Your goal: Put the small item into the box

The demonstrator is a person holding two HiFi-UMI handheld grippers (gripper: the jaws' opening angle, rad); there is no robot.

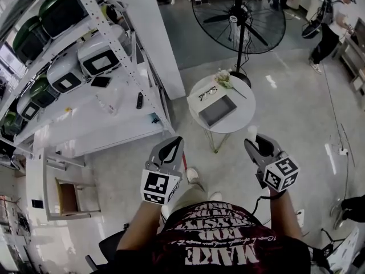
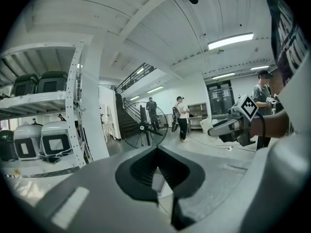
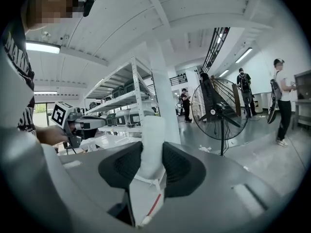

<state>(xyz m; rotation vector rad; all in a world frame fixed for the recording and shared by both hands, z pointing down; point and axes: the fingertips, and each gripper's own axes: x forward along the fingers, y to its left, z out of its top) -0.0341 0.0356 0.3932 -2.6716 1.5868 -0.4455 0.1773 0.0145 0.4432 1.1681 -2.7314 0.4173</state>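
Right gripper pinching small white item; box lying on table ahead.

Right gripper's jaws are pressing on both sides of the item, w/ its top sticking up past the tips & a thin red-marked strip hanging below. Left gripper is hovering level w/ it, jaws pressed together, nothing btwn them. The grey open box is sitting on the round white table ahead of both grippers, roughly btwn their tips & well apart from them. Glasses & flowers are lying beyond the box; a big fan is standing farther off.
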